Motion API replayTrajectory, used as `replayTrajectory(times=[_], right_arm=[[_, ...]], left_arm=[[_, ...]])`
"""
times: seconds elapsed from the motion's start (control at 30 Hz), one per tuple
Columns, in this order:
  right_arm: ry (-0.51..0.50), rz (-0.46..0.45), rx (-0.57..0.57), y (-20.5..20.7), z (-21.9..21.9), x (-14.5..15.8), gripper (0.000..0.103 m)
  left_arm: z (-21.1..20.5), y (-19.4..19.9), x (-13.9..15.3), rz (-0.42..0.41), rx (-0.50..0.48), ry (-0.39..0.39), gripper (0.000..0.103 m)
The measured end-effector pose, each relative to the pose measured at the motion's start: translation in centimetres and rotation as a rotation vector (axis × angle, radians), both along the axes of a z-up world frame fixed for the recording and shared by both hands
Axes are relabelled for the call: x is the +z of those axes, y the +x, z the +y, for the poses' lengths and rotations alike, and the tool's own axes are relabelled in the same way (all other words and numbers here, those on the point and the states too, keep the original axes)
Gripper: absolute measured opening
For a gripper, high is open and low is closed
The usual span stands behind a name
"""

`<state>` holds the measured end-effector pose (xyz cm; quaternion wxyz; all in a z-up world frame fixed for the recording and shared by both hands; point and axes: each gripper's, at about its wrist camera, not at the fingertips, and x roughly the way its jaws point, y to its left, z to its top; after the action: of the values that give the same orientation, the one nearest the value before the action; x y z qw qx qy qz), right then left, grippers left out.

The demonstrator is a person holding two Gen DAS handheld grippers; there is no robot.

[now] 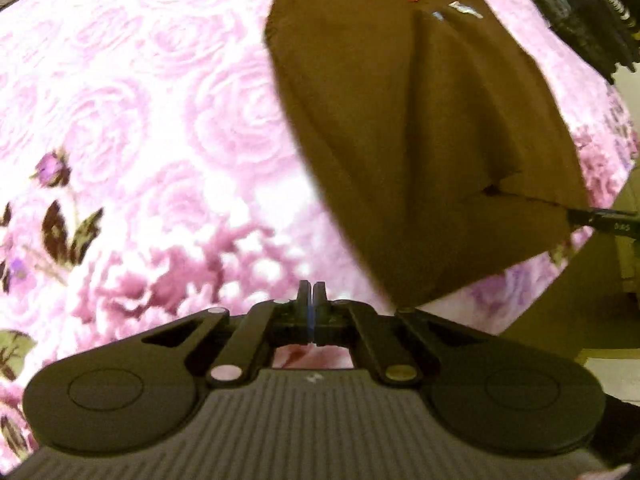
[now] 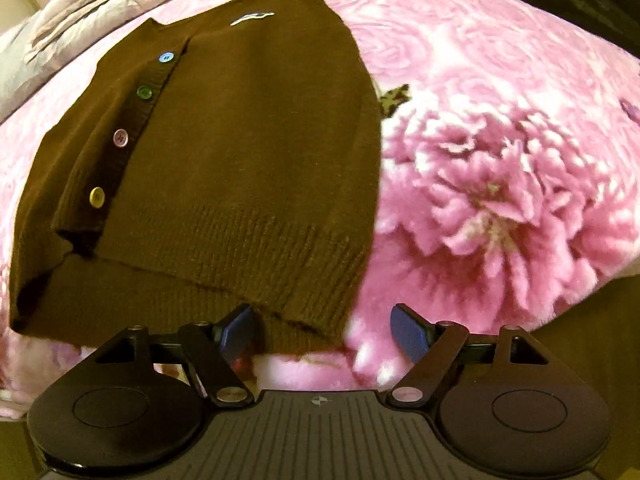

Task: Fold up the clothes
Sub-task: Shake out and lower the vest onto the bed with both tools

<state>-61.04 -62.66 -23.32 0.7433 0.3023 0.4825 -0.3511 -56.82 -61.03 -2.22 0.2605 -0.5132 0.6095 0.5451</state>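
Cardigan (image 2: 248,152) chest label (image 2: 252,17) unreadable; buttons multicoloured.

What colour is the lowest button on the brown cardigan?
Yellow. The lowest button on the cardigan shows best in the right wrist view.

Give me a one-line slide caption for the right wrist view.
Open right claw poised at the ribbed hem of a brown buttoned cardigan lying flat on a pink floral blanket.
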Motion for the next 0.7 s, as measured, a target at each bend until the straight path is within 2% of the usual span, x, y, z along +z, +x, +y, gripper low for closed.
replayTrajectory(times=[0.03, 0.07, 0.1, 0.13, 0.17, 0.2, 0.27, 0.3, 0.37, 0.47, 0.5, 0.53, 0.57, 0.63, 0.7], right_arm=[[-0.029, 0.027, 0.031, 0.5, 0.3, 0.0, 0.079], [-0.063, 0.060, 0.070, 1.1, 0.7, -0.1, 0.079], [-0.091, 0.086, 0.110, 1.7, 1.1, -0.2, 0.079], [-0.116, 0.107, 0.151, 2.1, 1.5, -0.3, 0.079], [-0.147, 0.136, 0.208, 2.7, 2.0, -0.3, 0.079], [-0.174, 0.156, 0.260, 3.1, 2.6, -0.3, 0.079], [-0.216, 0.178, 0.343, 3.7, 3.5, -0.2, 0.079], [-0.231, 0.185, 0.369, 3.9, 3.8, -0.3, 0.079], [-0.253, 0.192, 0.401, 4.2, 4.4, -0.6, 0.079], [-0.256, 0.185, 0.387, 3.9, 4.4, -0.7, 0.079], [-0.260, 0.185, 0.380, 3.7, 4.4, -0.6, 0.079], [-0.268, 0.187, 0.376, 3.5, 4.4, -0.5, 0.079], [-0.282, 0.190, 0.378, 3.3, 4.7, -0.4, 0.079], [-0.319, 0.186, 0.408, 3.3, 5.3, -0.1, 0.079], [-0.359, 0.178, 0.448, 3.4, 6.1, 0.3, 0.079]], left_arm=[[0.0, 0.4, 0.0, 0.011, -0.040, -0.006, 0.000], [0.1, 1.2, -0.1, 0.002, -0.168, -0.041, 0.001], [0.1, 2.3, -0.3, 0.008, -0.228, -0.045, 0.010], [0.1, 3.2, -0.5, 0.002, -0.294, -0.055, 0.027], [-0.2, 4.4, -0.9, -0.035, -0.457, -0.099, 0.034], [-0.5, 5.7, -1.7, -0.064, -0.568, -0.123, 0.041], [-1.6, 8.0, -3.2, -0.129, -0.725, -0.167, 0.041], [-2.1, 8.5, -3.8, -0.159, -0.866, -0.225, 0.041], [-3.8, 9.4, -5.6, -0.174, -0.974, -0.265, 0.041], [-6.1, 8.8, -8.1, -0.133, -1.259, -0.416, 0.038], [-6.1, 8.5, -8.4, -0.109, -1.280, -0.415, 0.037], [-5.5, 8.3, -8.1, -0.108, -1.264, -0.396, 0.020], [-4.8, 8.2, -7.6, -0.103, -1.265, -0.383, 0.009], [-3.1, 8.0, -5.7, -0.099, -1.251, -0.324, 0.004], [-2.0, 8.0, -3.6, -0.103, -1.370, -0.326, 0.003]])
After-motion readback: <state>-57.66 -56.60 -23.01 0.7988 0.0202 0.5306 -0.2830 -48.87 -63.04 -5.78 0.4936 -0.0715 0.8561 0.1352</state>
